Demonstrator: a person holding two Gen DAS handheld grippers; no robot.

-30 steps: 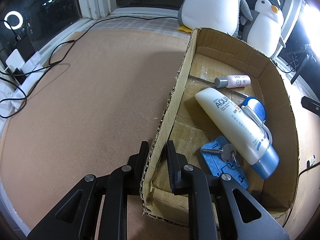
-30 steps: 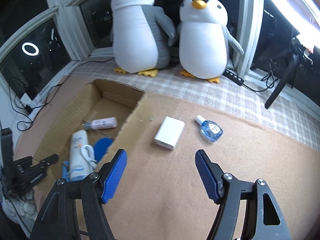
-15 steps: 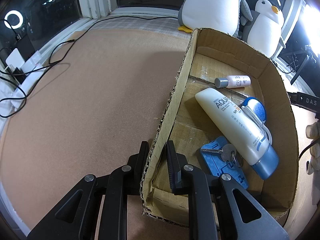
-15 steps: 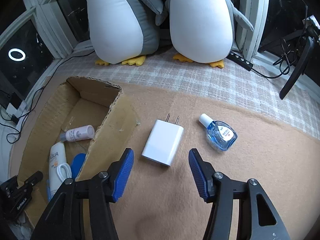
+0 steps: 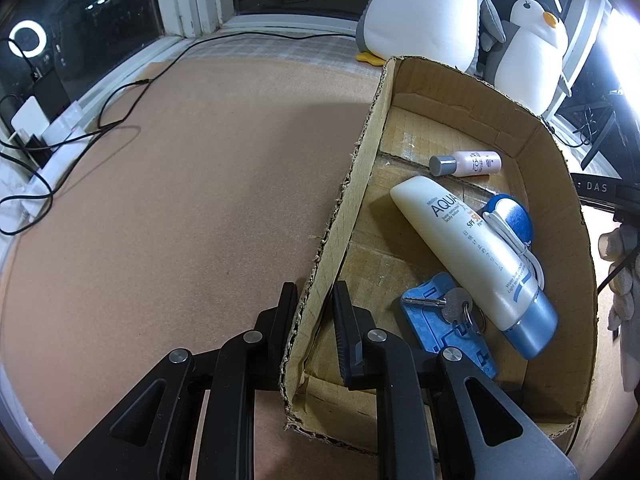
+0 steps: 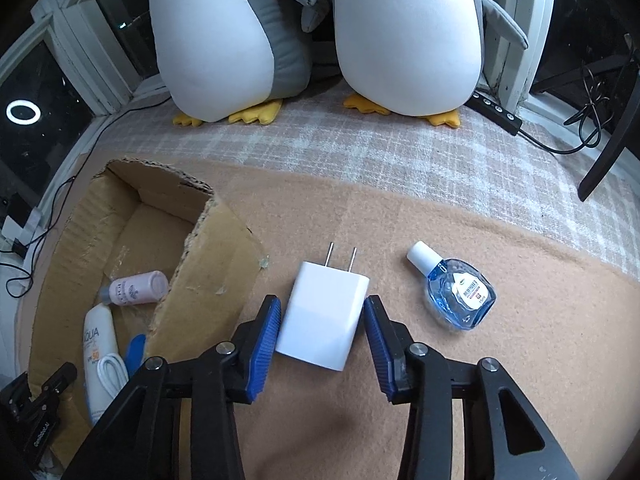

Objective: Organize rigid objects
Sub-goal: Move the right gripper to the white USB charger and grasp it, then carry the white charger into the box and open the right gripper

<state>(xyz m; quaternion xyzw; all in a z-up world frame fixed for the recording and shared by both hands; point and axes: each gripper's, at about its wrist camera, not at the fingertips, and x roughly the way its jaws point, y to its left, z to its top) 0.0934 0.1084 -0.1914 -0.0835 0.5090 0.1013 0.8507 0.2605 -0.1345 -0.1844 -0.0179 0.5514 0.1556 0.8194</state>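
**Right gripper straddles the charger while left pinches the box wall**

The right gripper (image 6: 320, 320) sits with its blue pads either side of the white USB wall charger (image 6: 324, 314), which lies flat on the tan felt mat (image 6: 480, 380), prongs pointing away. The left pad looks to touch it; a small gap shows at the right, so the jaws are not yet clamped. A blue eye-drop bottle (image 6: 456, 292) lies nearby to the right. The left gripper (image 5: 316, 312) is closed on the cardboard box (image 5: 352, 200) wall. Inside lie a sunscreen tube (image 5: 476, 256), a small pink bottle (image 5: 468, 163), a key (image 5: 440, 306) and a blue case (image 5: 444, 328).
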